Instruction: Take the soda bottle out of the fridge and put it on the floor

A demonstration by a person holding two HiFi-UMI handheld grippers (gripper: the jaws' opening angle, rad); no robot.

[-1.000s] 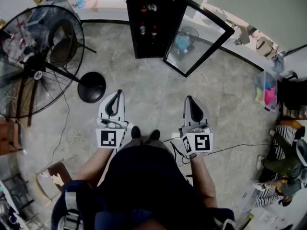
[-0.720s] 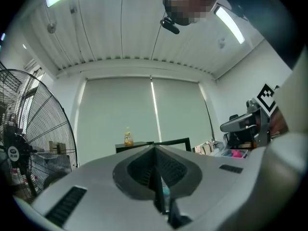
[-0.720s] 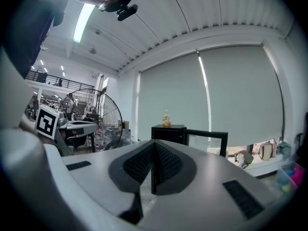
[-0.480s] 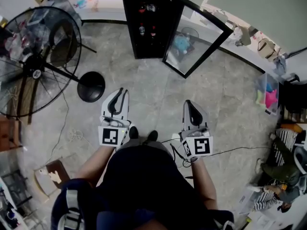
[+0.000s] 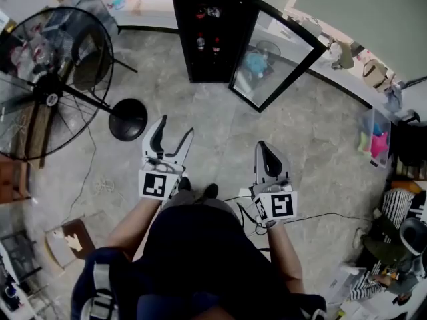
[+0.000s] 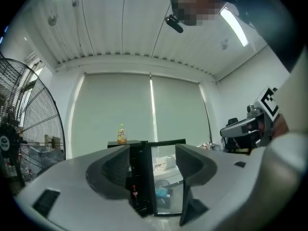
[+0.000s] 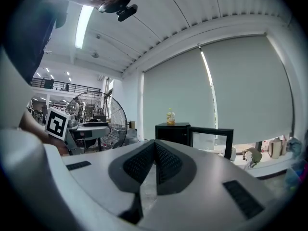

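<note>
A black fridge (image 5: pixel 213 29) stands at the far side of the floor with its glass door (image 5: pixel 277 55) swung open to the right. Two dark bottles with red labels (image 5: pixel 200 43) stand on a shelf inside; one bottle (image 6: pixel 134 192) shows low in the fridge (image 6: pixel 139 177) between the left jaws. My left gripper (image 5: pixel 175 127) is held low in front of me, well short of the fridge. Its jaws are opening, with nothing between them. My right gripper (image 5: pixel 265 153) is level with it, shut and empty. A yellow drink bottle (image 7: pixel 170 117) stands on top of the fridge (image 7: pixel 173 131).
A large standing fan (image 5: pixel 47 92) with a round black base (image 5: pixel 128 120) is close on my left. A cable (image 5: pixel 313 212) runs across the floor at the right. A clear box (image 5: pixel 372 129) and a seated person (image 5: pixel 393 239) are far right.
The left gripper's jaws have gone from shut to wide apart. The right gripper has stayed shut. Both grippers have hardly shifted.
</note>
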